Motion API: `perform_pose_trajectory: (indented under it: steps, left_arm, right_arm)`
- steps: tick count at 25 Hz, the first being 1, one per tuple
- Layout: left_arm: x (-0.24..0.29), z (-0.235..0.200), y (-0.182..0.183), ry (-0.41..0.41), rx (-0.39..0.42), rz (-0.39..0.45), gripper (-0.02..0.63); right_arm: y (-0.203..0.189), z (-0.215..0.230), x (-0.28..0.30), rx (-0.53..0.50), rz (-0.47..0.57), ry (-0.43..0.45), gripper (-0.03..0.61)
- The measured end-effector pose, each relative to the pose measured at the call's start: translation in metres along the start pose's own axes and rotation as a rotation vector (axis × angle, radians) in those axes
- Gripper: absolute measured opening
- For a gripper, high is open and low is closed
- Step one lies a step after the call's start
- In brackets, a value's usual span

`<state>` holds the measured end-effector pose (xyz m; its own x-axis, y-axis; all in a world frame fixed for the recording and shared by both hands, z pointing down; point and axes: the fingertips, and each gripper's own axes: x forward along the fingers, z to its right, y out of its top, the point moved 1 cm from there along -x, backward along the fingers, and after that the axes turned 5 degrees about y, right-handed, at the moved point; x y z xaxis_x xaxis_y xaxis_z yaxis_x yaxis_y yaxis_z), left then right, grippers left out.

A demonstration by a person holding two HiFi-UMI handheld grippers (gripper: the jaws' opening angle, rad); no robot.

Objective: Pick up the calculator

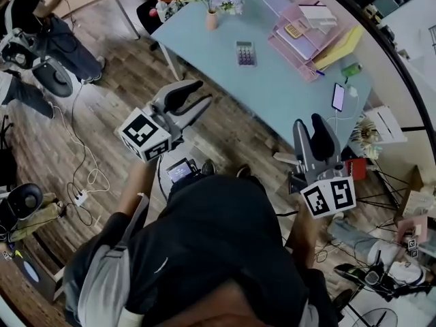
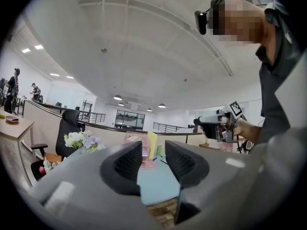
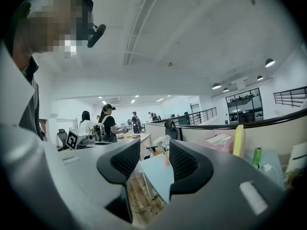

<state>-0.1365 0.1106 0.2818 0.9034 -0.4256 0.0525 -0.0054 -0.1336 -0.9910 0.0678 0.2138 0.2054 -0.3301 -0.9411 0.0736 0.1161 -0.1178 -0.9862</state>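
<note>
A pale blue table [image 1: 286,80] fills the upper middle of the head view. My left gripper [image 1: 203,92], centre left, has its jaws together on nothing. The calculator [image 1: 246,53] lies flat on the table above it, well apart. My right gripper [image 1: 308,122], further right, is likewise closed and empty. I should open one before reaching in low. I count one calculator on the bare tabletop, one phone [image 1: 338,96] and two grippers.

Calculator [image 1: 245,53] lies mid worktop [image 1: 272,90], nothing touching it. Flower vase [image 1: 212,19] sits behind it to the left. File tray [image 1: 300,36] is to its right, farther back. Phone [image 1: 338,96] is near the right edge. Left tool [image 1: 206,92] is over the floor [image 1: 102,114], before the worktop. Right tool [image 1: 310,121] is by the near edge.
</note>
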Motion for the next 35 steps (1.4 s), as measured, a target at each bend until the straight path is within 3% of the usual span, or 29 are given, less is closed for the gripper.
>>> perform_pose_trajectory:
  steps: [9,35]
  left_arm:
    - [0.017,-0.002,-0.004,-0.021,-0.016,-0.005,0.158]
    - [0.072,-0.020,0.000,0.270,-0.016,-0.063,0.158]
  right_arm:
    - [-0.004,0.012,0.011,0.009,-0.018,-0.001,0.170]
    - [0.002,0.105,0.110,0.079,-0.025,0.325,0.170]
